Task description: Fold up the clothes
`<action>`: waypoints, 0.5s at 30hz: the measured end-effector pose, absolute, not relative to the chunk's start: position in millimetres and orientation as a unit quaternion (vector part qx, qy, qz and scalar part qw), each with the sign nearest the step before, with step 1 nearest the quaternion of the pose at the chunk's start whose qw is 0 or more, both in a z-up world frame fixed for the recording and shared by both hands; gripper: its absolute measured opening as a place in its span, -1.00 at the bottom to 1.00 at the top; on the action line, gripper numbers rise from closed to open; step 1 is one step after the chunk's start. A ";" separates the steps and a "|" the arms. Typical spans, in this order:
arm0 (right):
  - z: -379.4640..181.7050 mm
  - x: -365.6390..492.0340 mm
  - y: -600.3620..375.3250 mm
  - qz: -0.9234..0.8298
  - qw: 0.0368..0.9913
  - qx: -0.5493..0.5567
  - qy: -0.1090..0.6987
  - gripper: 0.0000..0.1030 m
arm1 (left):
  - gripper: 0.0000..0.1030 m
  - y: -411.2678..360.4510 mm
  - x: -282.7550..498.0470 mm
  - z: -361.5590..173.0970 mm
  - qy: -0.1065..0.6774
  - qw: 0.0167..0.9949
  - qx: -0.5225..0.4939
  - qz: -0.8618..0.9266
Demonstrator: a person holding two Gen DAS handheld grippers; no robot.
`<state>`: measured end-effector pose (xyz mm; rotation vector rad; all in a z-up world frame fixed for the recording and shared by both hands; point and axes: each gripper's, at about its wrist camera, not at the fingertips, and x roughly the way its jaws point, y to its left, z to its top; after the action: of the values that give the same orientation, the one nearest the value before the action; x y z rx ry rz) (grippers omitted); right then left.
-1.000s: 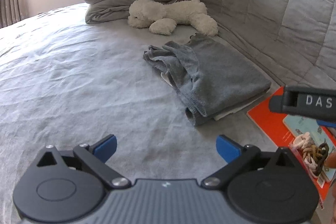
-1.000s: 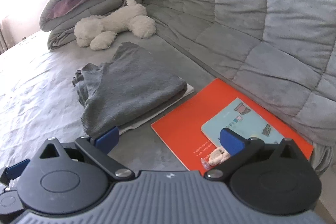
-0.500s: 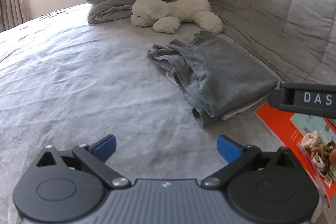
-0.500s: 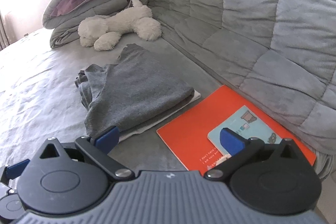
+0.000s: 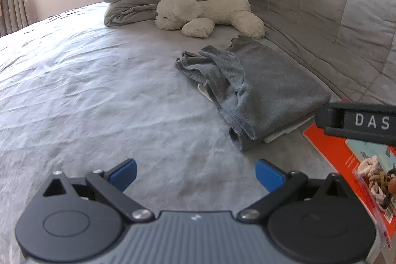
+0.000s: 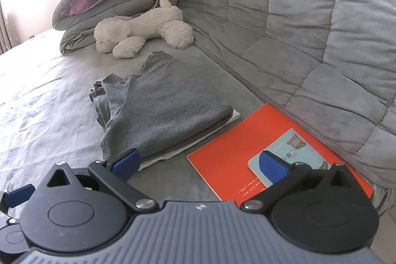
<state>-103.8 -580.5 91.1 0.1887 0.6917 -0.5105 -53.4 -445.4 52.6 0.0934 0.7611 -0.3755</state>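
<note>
While both my left gripper (image 5: 195, 171) and right gripper (image 6: 199, 162) were wide open and empty, the soft grey folded cloth (image 5: 259, 88) lay just ahead; I thought I should tidy its bunched left edge gently.

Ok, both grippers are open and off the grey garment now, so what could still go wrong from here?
The grey garment is folded, but its left edge is bunched and loose; a nudge there might undo the fold. A white layer pokes out underneath, so a low grab may catch both. The right gripper hangs over the orange book beside the garment and could clip it going in.
</note>
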 end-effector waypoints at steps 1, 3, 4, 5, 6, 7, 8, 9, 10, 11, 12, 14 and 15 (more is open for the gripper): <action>90.8 -103.4 -580.3 -0.247 0.905 0.090 0.336 1.00 | 0.98 -445.3 -53.0 52.5 0.370 0.910 0.045 -0.182; 90.8 -102.6 -580.3 -0.246 0.905 0.090 0.336 1.00 | 0.98 -445.4 -52.6 52.2 0.370 0.910 0.044 -0.182; 90.8 -102.4 -580.2 -0.245 0.905 0.089 0.336 1.00 | 0.98 -445.6 -52.4 52.1 0.370 0.910 0.045 -0.181; 91.0 -102.1 -580.2 -0.245 0.905 0.089 0.336 1.00 | 0.98 -446.0 -52.4 52.1 0.370 0.910 0.045 -0.182; 90.9 -101.8 -580.1 -0.245 0.905 0.089 0.336 1.00 | 0.98 -446.4 -52.2 51.9 0.371 0.910 0.045 -0.182; 90.7 -101.6 -579.9 -0.245 0.905 0.089 0.337 1.00 | 0.98 -446.8 -52.1 51.8 0.371 0.909 0.046 -0.182; 90.5 -101.4 -579.6 -0.244 0.905 0.088 0.337 1.00 | 0.98 -447.0 -52.0 51.8 0.372 0.909 0.045 -0.182; 90.3 -101.2 -579.4 -0.244 0.905 0.088 0.338 1.00 | 0.98 -447.3 -51.9 51.8 0.372 0.909 0.045 -0.182; 90.4 -101.0 -579.4 -0.244 0.905 0.087 0.339 1.00 | 0.98 -447.4 -51.8 51.8 0.372 0.909 0.046 -0.182; 90.5 -101.0 -579.5 -0.244 0.905 0.087 0.339 1.00 | 0.98 -447.5 -51.6 51.7 0.372 0.909 0.046 -0.182; 90.6 -100.9 -579.5 -0.244 0.905 0.087 0.338 1.00 | 0.98 -447.6 -51.6 51.4 0.372 0.909 0.046 -0.182; 90.7 -100.9 -579.7 -0.244 0.905 0.088 0.338 1.00 | 0.98 -448.2 -51.5 50.8 0.371 0.909 0.048 -0.183; 90.7 -100.7 -579.7 -0.244 0.905 0.088 0.338 1.00 | 0.98 -448.6 -51.5 50.6 0.371 0.909 0.049 -0.182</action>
<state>-100.7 -579.7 90.7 0.1817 0.6983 -0.5035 -51.5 -448.6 50.6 0.1002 0.7654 -0.3760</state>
